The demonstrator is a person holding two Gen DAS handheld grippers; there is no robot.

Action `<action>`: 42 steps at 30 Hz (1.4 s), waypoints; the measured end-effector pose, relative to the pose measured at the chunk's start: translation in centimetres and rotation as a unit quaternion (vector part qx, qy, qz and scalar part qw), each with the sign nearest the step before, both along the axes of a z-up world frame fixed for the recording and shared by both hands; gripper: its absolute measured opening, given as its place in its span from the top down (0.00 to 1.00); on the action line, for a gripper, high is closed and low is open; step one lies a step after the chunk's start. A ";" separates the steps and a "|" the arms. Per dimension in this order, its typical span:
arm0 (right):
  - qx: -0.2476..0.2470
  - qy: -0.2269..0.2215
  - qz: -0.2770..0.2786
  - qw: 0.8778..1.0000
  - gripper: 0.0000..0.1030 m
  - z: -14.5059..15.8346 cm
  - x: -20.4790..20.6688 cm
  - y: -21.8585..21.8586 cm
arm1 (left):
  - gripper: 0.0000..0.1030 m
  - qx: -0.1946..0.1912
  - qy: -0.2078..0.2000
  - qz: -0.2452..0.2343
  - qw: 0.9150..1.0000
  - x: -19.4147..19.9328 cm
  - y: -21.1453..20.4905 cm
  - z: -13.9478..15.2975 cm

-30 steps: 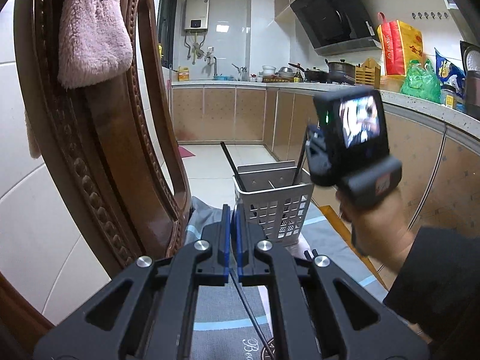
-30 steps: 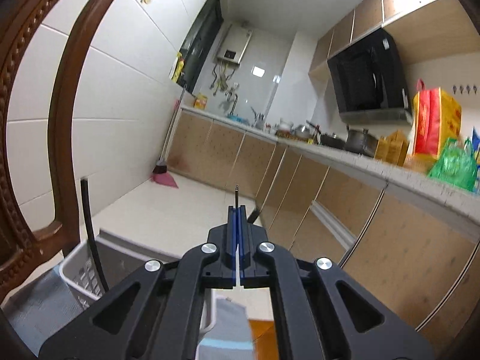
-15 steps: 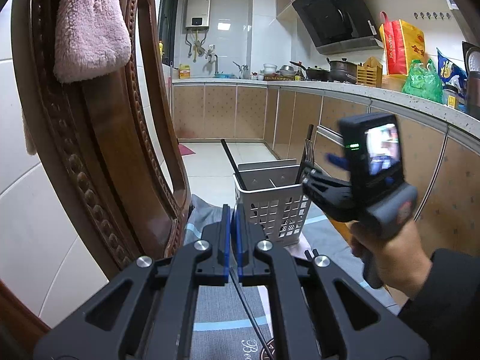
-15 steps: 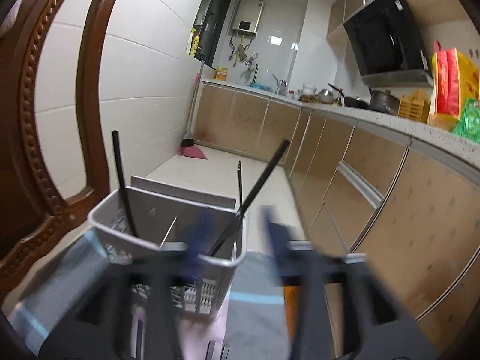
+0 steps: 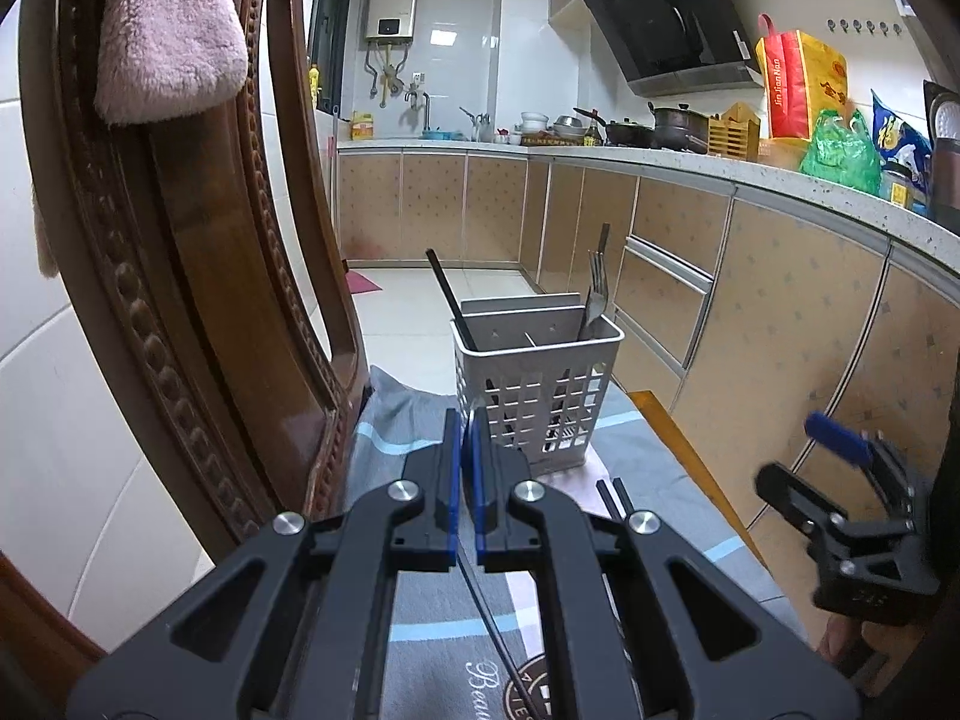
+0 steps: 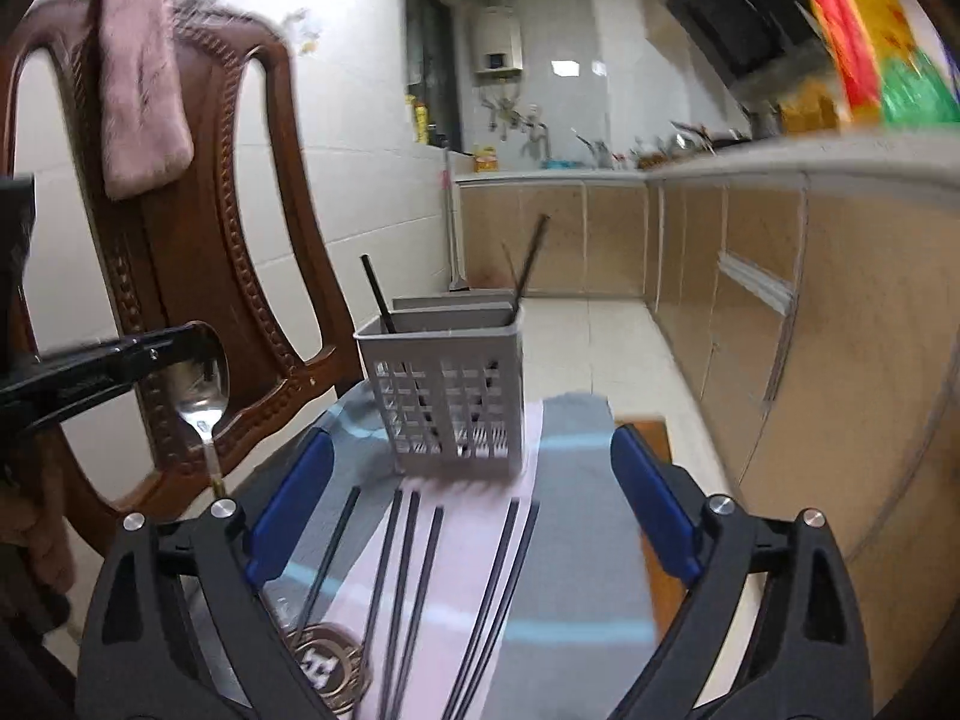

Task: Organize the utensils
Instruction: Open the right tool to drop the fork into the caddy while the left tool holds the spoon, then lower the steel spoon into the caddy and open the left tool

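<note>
Caddy (image 6: 447,396) at frame ctr on mat (image 6: 576,516), w/ fork (image 5: 595,300) in its right compartment. Chopsticks (image 6: 414,588) lie below it, lower ctr. Chair (image 6: 198,276) at left; counter (image 6: 780,162) upper right.

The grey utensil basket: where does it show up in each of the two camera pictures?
Left wrist view: the grey utensil basket stands at the centre, just beyond the shut left claw.
Right wrist view: it stands centre-left, past the open right claw.
Shared landmark: the carved wooden chair to its left.
</note>
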State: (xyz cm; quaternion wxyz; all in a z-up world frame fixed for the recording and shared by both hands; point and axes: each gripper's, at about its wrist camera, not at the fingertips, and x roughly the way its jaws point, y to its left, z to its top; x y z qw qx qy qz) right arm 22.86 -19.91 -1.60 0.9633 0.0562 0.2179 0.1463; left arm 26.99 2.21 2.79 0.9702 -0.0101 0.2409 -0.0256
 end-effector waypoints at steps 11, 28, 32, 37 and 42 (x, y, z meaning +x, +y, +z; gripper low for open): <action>0.026 -0.004 -0.031 0.999 0.11 0.0 0.8 -2.6 | 0.96 0.002 0.008 0.009 1.000 0.2 -0.8 -0.1; 0.103 0.010 -0.088 0.991 0.11 0.5 2.0 -9.7 | 0.96 0.044 -0.114 0.109 0.986 13.0 -2.4 13.3; 0.108 0.012 -0.087 0.990 0.11 0.5 2.1 -10.2 | 0.96 0.046 -0.101 0.133 0.985 16.5 -2.4 11.4; 0.112 0.010 -0.083 0.990 0.11 0.5 2.1 -10.5 | 0.96 0.059 -0.087 0.163 0.981 19.4 -2.5 7.2; 0.123 0.018 -0.076 0.989 0.11 0.2 2.6 -10.6 | 0.96 0.061 -0.068 0.163 0.982 20.6 -2.7 2.6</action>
